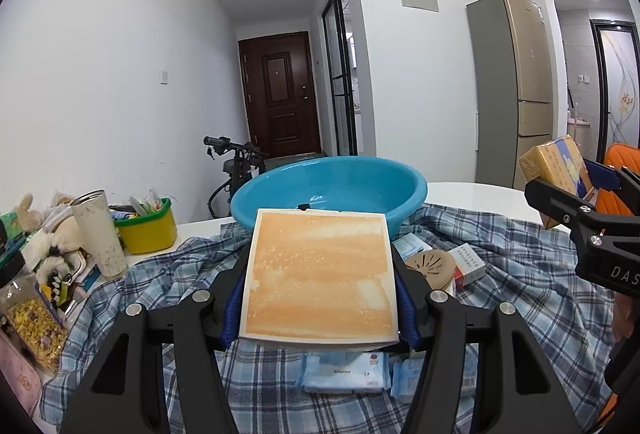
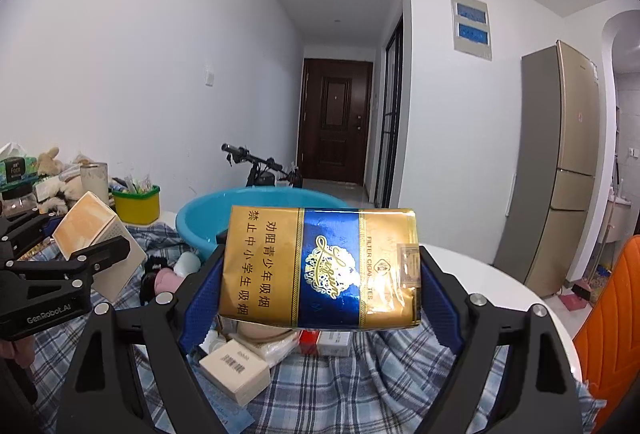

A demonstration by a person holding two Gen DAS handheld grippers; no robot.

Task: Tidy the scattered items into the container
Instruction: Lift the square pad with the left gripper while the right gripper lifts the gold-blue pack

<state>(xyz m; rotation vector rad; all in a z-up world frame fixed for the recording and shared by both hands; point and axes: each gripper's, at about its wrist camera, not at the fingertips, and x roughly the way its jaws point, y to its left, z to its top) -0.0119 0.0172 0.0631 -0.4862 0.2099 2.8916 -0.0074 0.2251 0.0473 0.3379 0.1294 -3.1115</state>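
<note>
1. Basin (image 1: 328, 189) is sitting at the cloth's (image 1: 520, 266) far edge, looking empty inside (interior only partly visible).
2. Left gripper (image 1: 320, 274) is clamping the orange box (image 1: 320, 274), holding it just short of the basin.
3. Right gripper (image 2: 320, 270) is gripping the cigarette pack (image 2: 320, 270), also in the air.
4. Leftovers are lying on the cloth: wipes (image 1: 344, 372), disc (image 1: 430, 268), small box (image 2: 234, 364). Task looks early.

This is a lived-in home: a hallway leads to a dark wooden front door (image 1: 280, 93), a tall gold fridge (image 1: 516, 81) stands by an arched doorway, and a bicycle (image 1: 236, 163) leans behind the cluttered table (image 1: 472, 193).
</note>
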